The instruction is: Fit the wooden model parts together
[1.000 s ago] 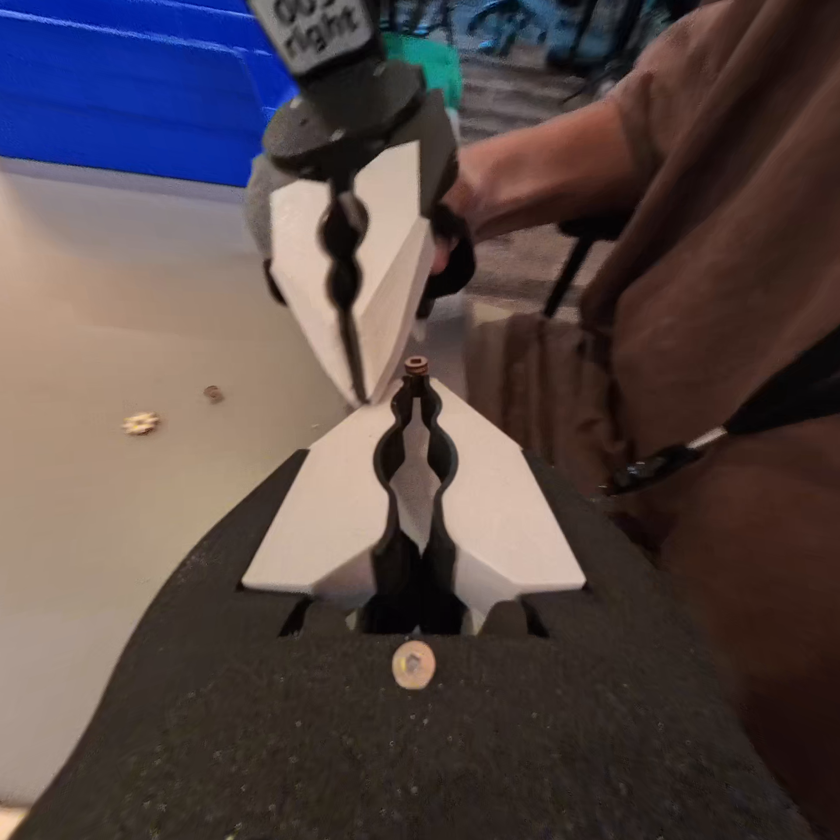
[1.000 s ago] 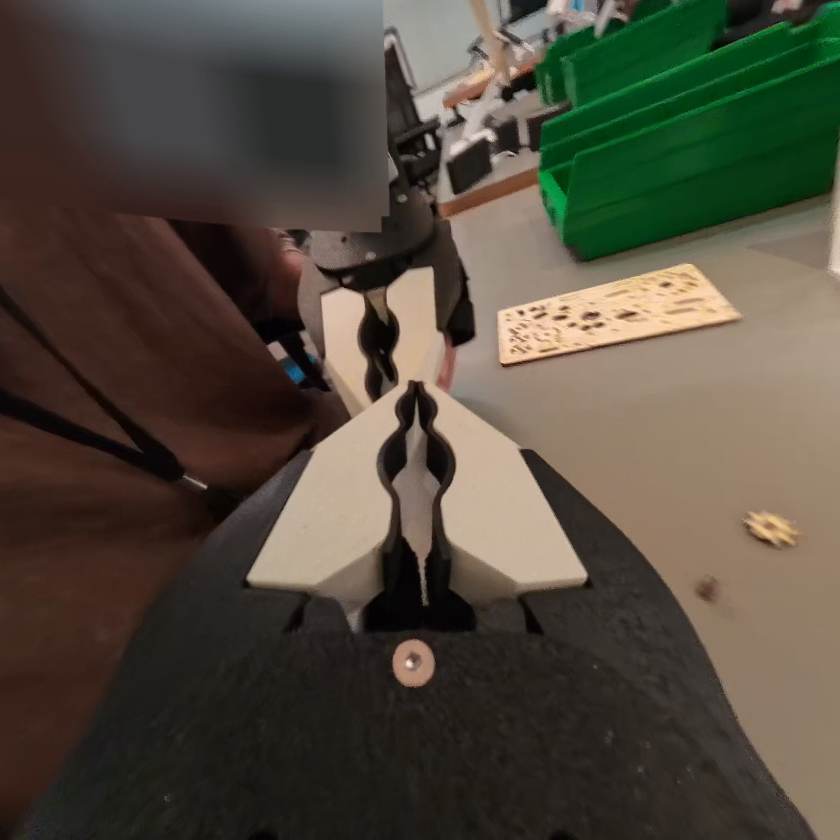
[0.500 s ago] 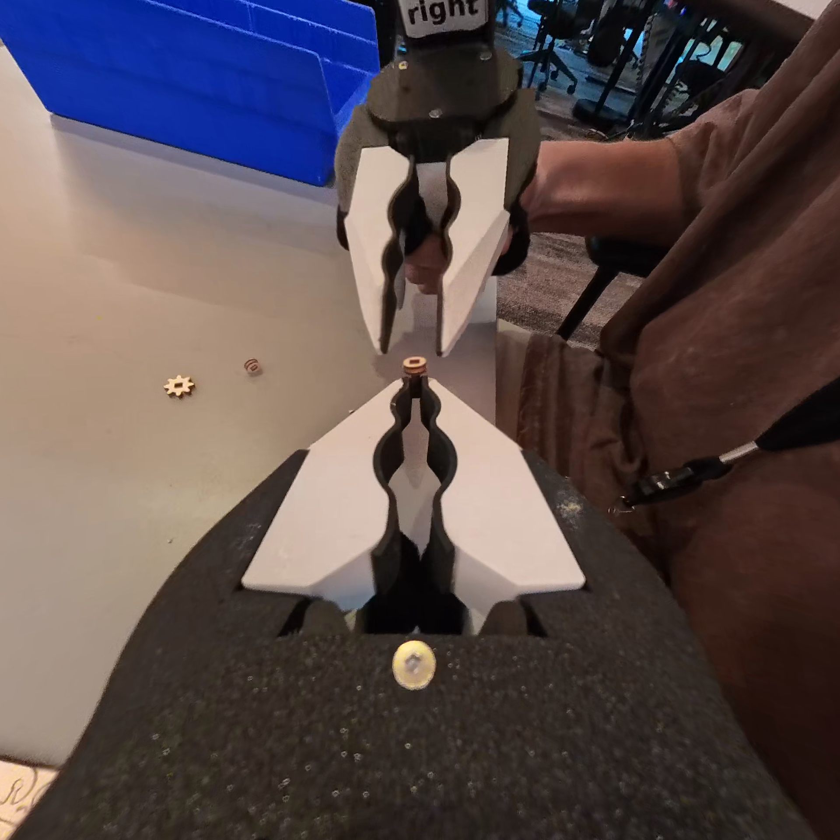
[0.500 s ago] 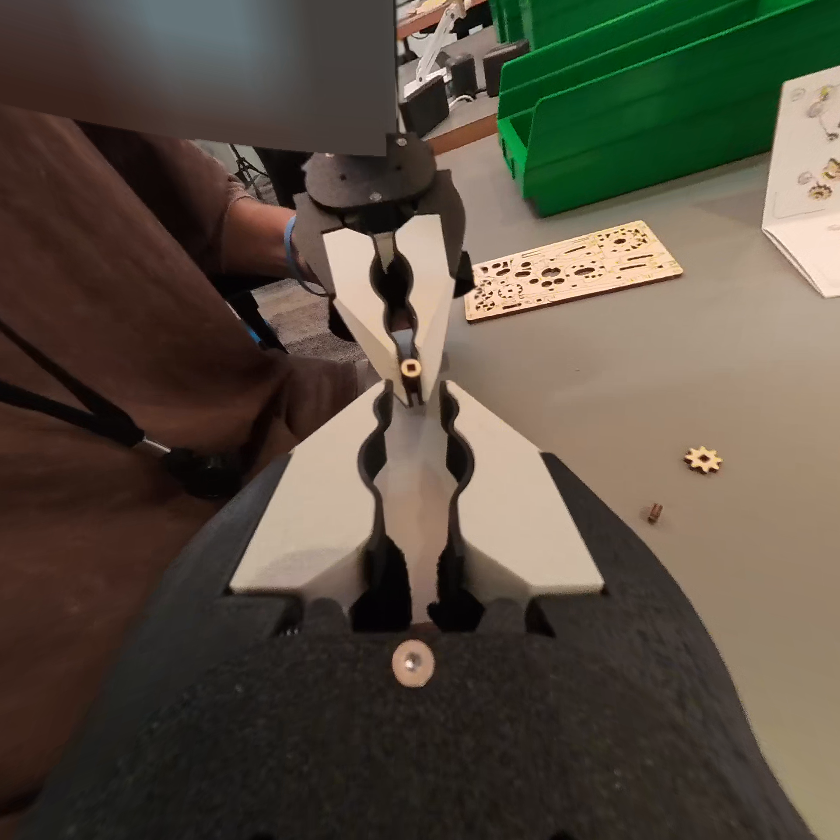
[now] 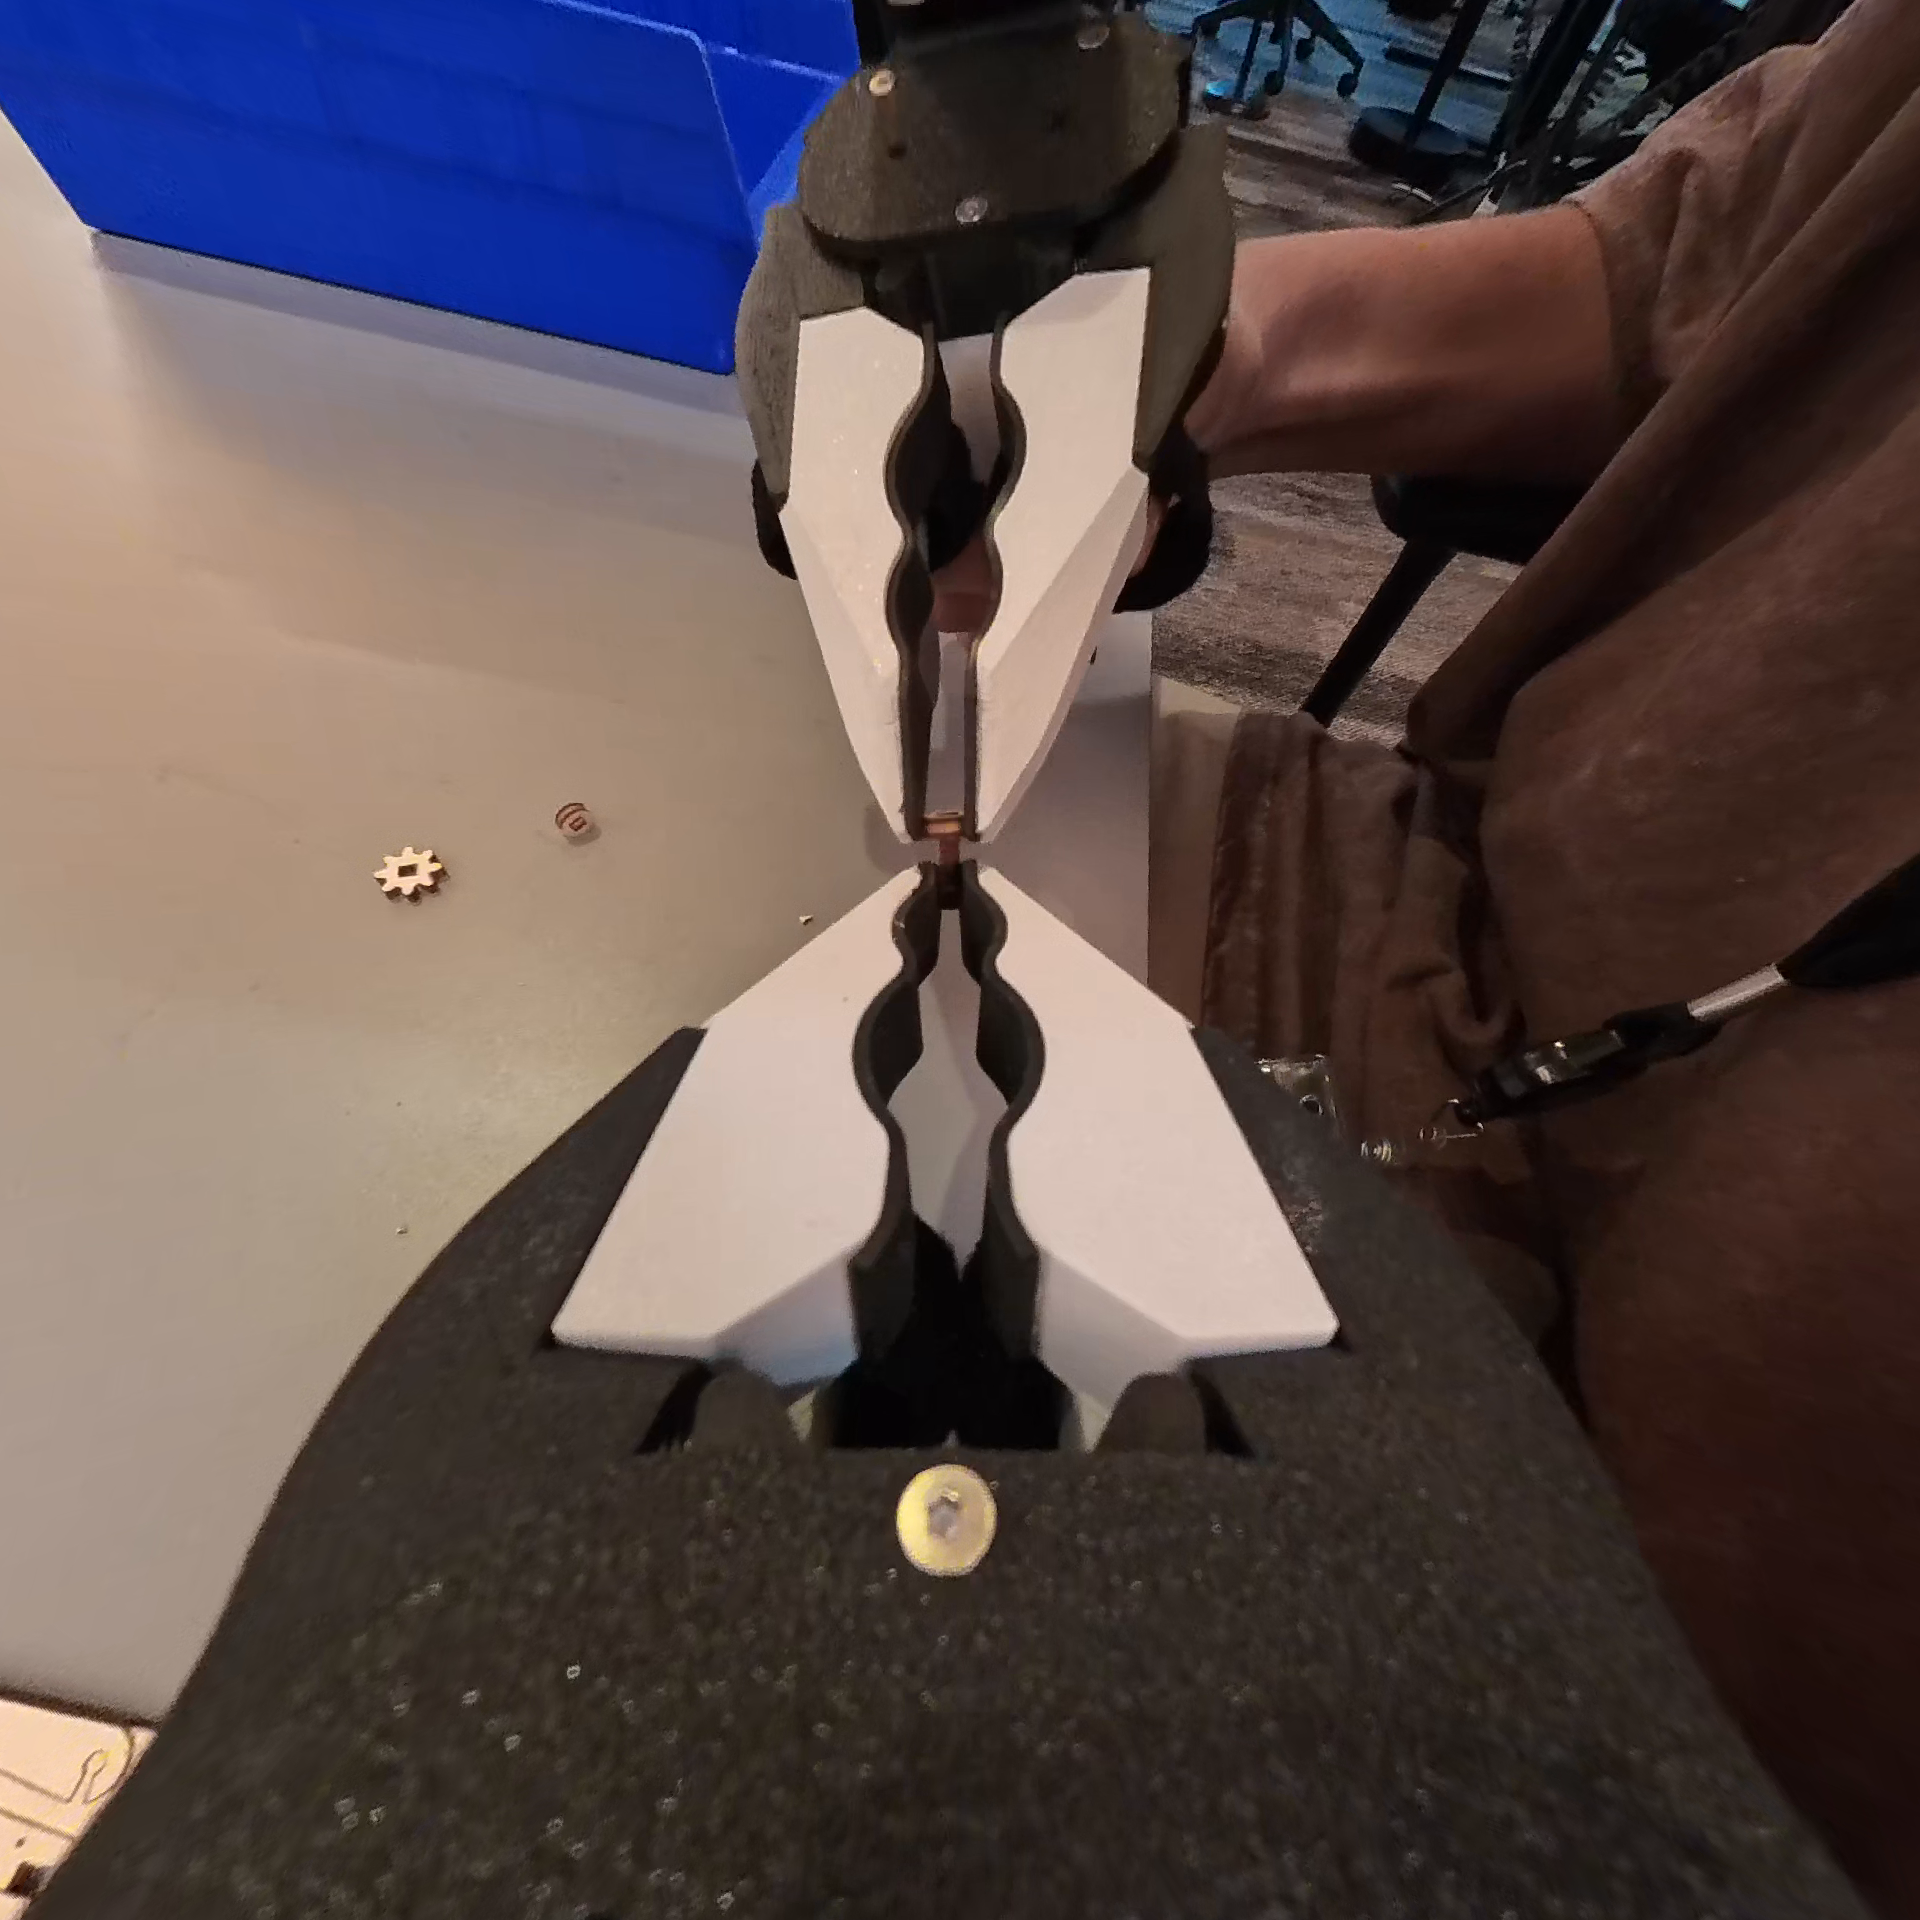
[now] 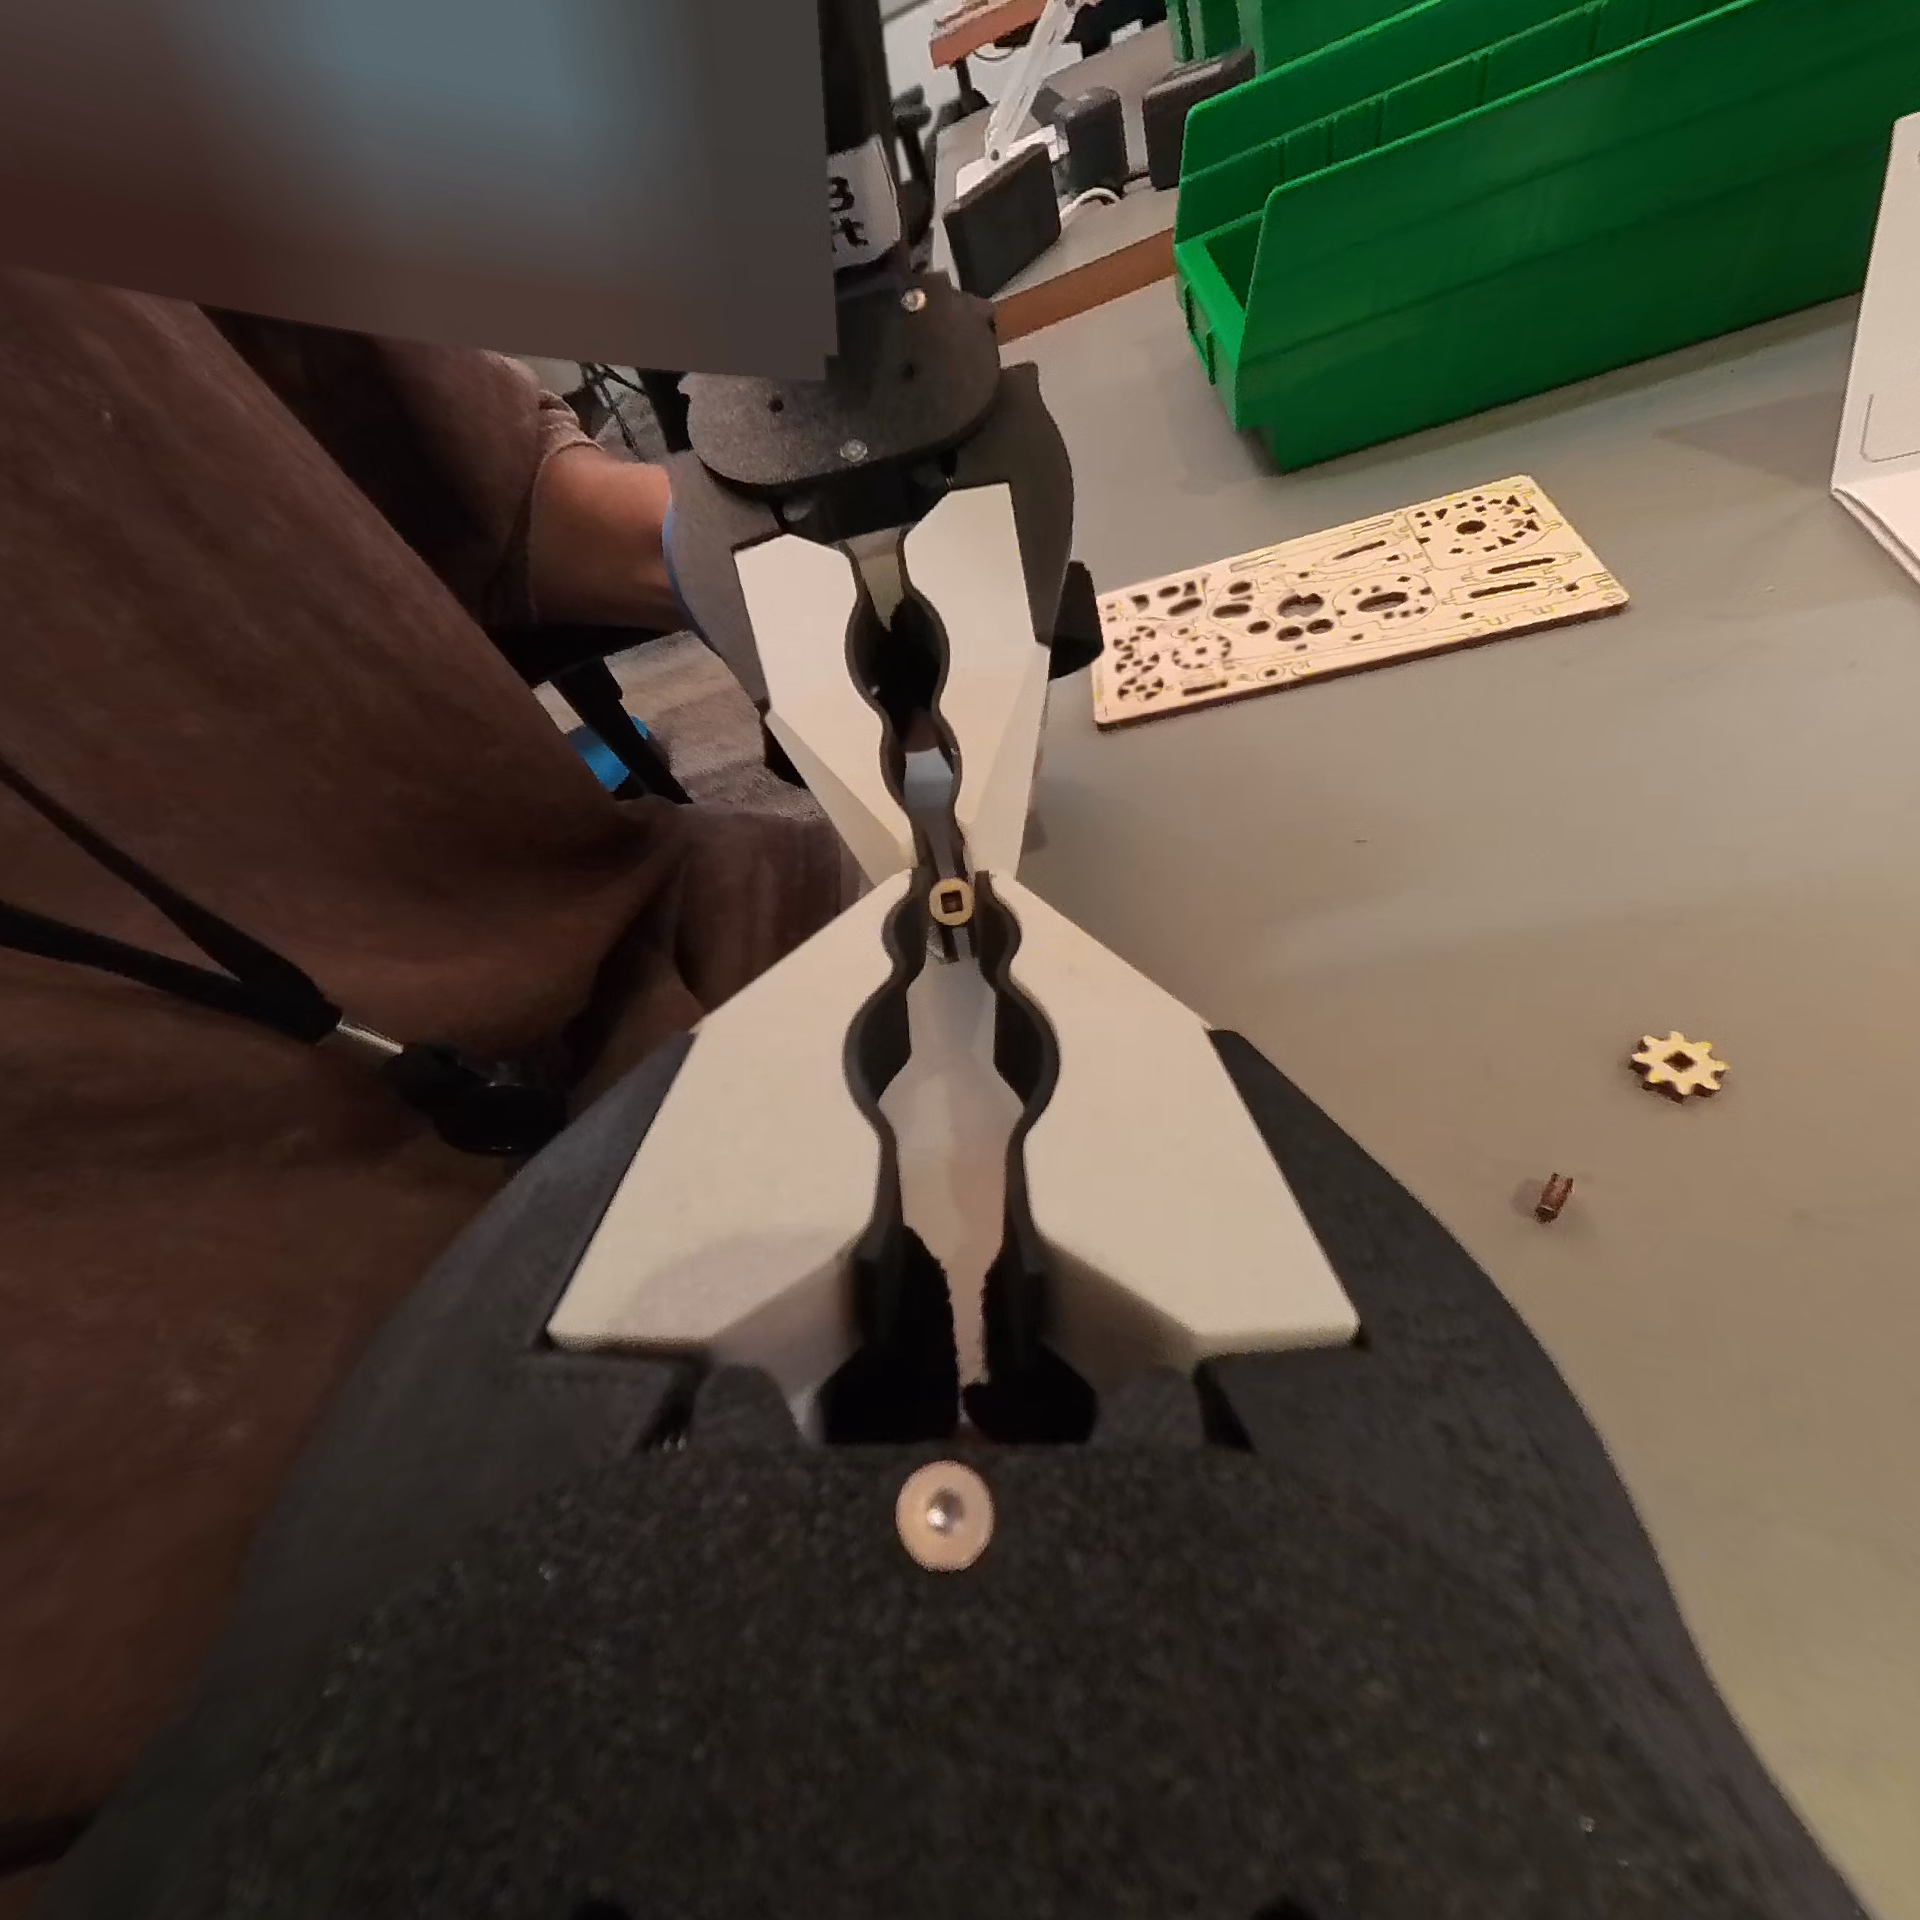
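A small round wooden piece with a square hole is held between both grippers above the table's near edge. My left gripper is shut on its short stem. My right gripper is shut on the round end, tip to tip with the left one. In the left wrist view the right gripper comes down from above with the piece at its tips. In the right wrist view the left gripper reaches in from the top.
A wooden gear and a small wooden cylinder lie loose on the grey table. A laser-cut wooden sheet, green bins, a white sheet and a blue bin stand farther off. A person in brown sits close by. Less than 4 cm separates the two grippers' tips.
My right gripper was shut, opened half a second ago, and has now closed on the round end of the piece. My left gripper kept hold of the piece throughout.
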Motion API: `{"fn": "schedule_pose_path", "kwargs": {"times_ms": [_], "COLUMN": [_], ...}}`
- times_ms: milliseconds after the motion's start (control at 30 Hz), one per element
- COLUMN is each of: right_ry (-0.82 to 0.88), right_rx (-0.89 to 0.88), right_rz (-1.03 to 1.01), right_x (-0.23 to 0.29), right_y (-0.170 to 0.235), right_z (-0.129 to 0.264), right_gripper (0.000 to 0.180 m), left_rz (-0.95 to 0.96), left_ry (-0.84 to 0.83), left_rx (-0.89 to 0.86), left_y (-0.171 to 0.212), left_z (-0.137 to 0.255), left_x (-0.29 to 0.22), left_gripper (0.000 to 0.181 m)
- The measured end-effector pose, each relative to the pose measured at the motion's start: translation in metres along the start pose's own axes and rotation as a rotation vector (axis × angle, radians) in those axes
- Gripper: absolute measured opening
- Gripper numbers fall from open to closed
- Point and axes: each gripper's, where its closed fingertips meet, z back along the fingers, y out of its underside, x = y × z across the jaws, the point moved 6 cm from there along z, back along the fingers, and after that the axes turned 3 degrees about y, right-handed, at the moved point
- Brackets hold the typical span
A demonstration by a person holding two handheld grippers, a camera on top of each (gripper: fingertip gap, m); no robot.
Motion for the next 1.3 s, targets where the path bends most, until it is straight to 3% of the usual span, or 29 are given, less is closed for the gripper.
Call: {"fn": "schedule_pose_path", "kwargs": {"times_ms": [400, 500, 667, 867, 1000, 1300], "right_ry": [-0.039, -0.002, 0.254, 0.369, 0.397, 0.279], "right_rx": [-0.099, -0.131, -0.012, 0.038, -0.014, 0.009], "right_rz": [-0.076, -0.009, 0.378, 0.530, 0.544, 0.500], "right_x": [-0.006, -0.005, 0.013, 0.014, 0.014, 0.018], "right_y": [-0.004, -0.011, -0.016, -0.014, -0.022, -0.015], "right_z": [0.004, 0.010, 0.004, -0.006, -0.005, -0.007], "right_gripper": [0.011, 0.014, 0.037, 0.043, 0.039, 0.020], "left_rz": [0.068, 0.242, 0.622, 0.869, 0.984, 1.020], "left_ry": [0.020, 0.084, 0.233, 0.402, 0.459, 0.551], "left_rx": [-0.044, -0.099, -0.294, -0.420, -0.458, -0.394], "left_y": [-0.004, -0.002, -0.007, -0.009, -0.006, -0.002], "left_z": [0.007, 0.009, 0.017, 0.015, 0.013, 0.006], "left_x": [0.003, 0.009, 0.023, 0.020, 0.019, 0.008], "left_gripper": [0.001, 0.001, 0.001, 0.001, 0.000, 0.000]}}
